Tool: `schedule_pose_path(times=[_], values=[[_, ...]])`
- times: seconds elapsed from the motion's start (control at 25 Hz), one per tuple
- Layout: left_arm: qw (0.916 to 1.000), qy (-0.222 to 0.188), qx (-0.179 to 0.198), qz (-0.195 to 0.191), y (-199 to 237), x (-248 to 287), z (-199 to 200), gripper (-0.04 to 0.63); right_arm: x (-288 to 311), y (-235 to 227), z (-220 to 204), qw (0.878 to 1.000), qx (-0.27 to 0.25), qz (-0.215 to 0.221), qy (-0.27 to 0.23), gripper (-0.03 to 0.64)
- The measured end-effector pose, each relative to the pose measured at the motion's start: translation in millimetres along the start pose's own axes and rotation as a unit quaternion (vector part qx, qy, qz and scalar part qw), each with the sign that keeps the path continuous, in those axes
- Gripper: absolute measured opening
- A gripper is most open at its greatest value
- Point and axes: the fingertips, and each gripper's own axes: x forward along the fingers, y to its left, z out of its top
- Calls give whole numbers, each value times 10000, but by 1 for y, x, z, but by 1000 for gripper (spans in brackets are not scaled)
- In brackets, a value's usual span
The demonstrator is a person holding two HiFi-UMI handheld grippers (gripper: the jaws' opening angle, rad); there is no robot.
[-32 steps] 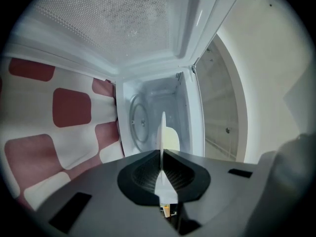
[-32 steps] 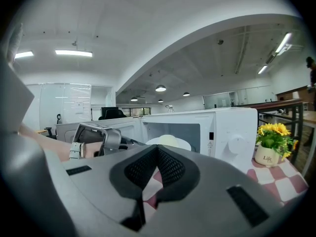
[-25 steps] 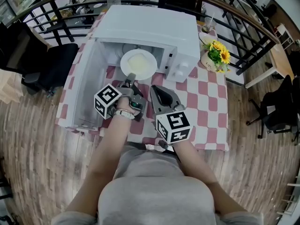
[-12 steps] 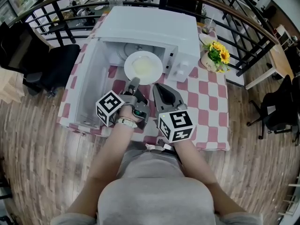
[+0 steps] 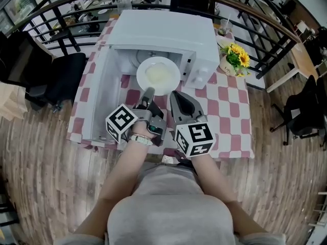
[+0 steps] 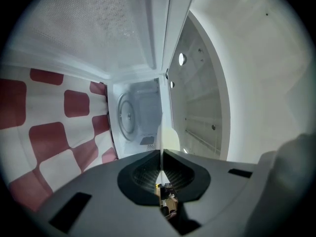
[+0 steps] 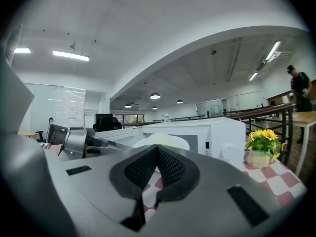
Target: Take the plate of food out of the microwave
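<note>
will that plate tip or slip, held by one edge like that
Likely stiff: the plate sits flat though the left claw pinches only its near rim. Held off-centre, it may tip forward. Its smooth white surface looks slippery and breakable.

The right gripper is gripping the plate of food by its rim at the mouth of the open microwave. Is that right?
No, it is the left gripper that grips the plate of food by its rim at the mouth of the open microwave. The head view shows it; the right gripper is shut, empty.
</note>
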Motion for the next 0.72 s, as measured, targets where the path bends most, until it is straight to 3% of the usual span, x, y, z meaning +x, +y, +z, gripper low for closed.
schedule_pose_path(times=[0.48,0.72], values=[[9999,50,-21,-112,-24,-8,6,17,-1,0,15,9991,-55,-379,-160,23],[9997,-20,59,-249,-32,-2,2,17,-4,-7,28,9983,-335,-395,-269,23]])
